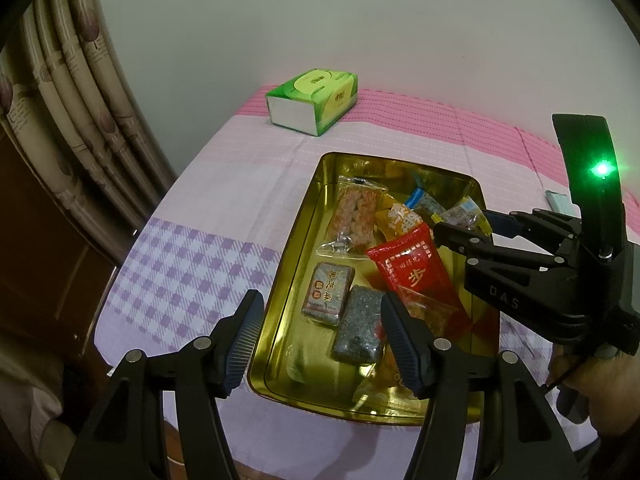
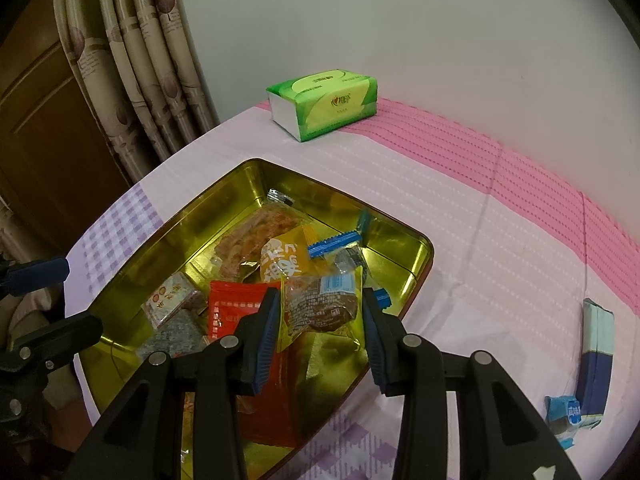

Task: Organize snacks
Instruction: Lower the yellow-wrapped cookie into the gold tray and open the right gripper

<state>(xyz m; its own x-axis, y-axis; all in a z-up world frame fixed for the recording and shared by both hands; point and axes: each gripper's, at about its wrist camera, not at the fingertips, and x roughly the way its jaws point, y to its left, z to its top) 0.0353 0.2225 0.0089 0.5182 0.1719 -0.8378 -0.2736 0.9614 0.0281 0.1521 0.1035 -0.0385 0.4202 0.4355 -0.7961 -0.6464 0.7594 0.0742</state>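
A gold tin tray (image 1: 280,280) (image 2: 168,232) lies on the cloth and holds several wrapped snacks. Among them are a red packet (image 1: 412,268), a clear peanut bar (image 1: 356,216) and two grey sesame blocks (image 1: 358,330). My right gripper (image 2: 320,336) is shut on a yellow-edged clear packet with a brown snack (image 2: 320,304), held over the tray's right half. In the left wrist view that right gripper (image 1: 468,224) reaches in from the right. My left gripper (image 1: 324,344) hangs open above the tray's near left wall, with nothing held.
A green tissue pack (image 1: 312,100) (image 2: 324,102) stands at the back near the wall. Blue snack packets (image 2: 596,356) lie on the cloth right of the tray. A curtain (image 2: 132,60) and a wooden door (image 2: 36,128) are on the left, beyond the table's edge.
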